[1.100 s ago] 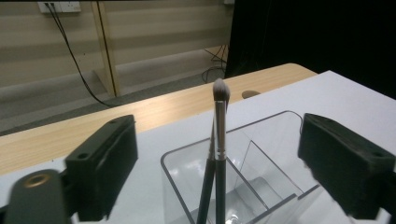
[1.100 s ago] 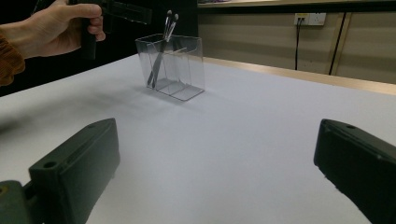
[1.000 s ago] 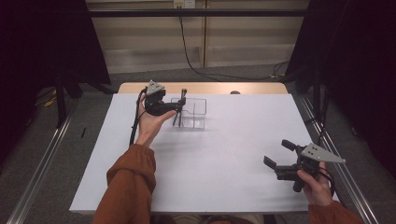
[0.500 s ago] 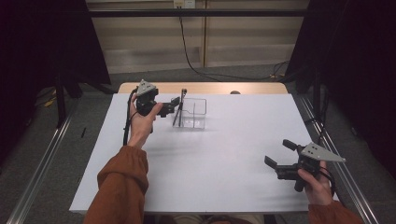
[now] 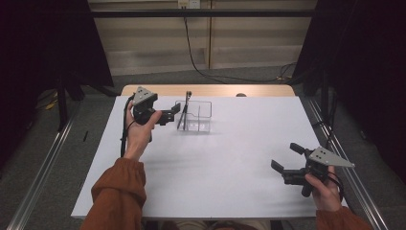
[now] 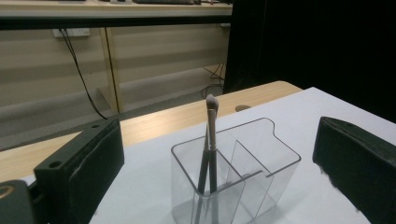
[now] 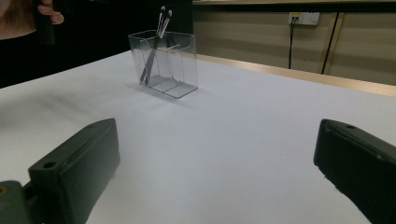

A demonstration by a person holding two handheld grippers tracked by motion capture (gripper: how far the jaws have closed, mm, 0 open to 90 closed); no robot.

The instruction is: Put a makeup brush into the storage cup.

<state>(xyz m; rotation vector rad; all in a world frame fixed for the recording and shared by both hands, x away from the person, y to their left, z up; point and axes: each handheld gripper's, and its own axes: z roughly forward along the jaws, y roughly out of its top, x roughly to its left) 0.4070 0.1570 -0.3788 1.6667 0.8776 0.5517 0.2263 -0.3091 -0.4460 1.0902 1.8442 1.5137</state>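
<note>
A white sheet is covering the surface [image 5: 230,158] — a strip of bare wood is showing at its far edge. Beyond, a black cable [image 5: 191,52] is hanging down a pale panelled wall [image 5: 249,38] — dark curtains [image 5: 364,57] are flanking it.

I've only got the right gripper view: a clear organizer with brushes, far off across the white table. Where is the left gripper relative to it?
Observer: The left gripper is held just left of the organizer, pointing at it and just short of it.
Operator: Open or shut?
Observer: Open. In the left gripper view its fingers stand wide, with the brushes ahead between them.
Operator: And where is my right gripper?
Observer: The right gripper is near the table's front right corner, open and holding nothing.
</note>
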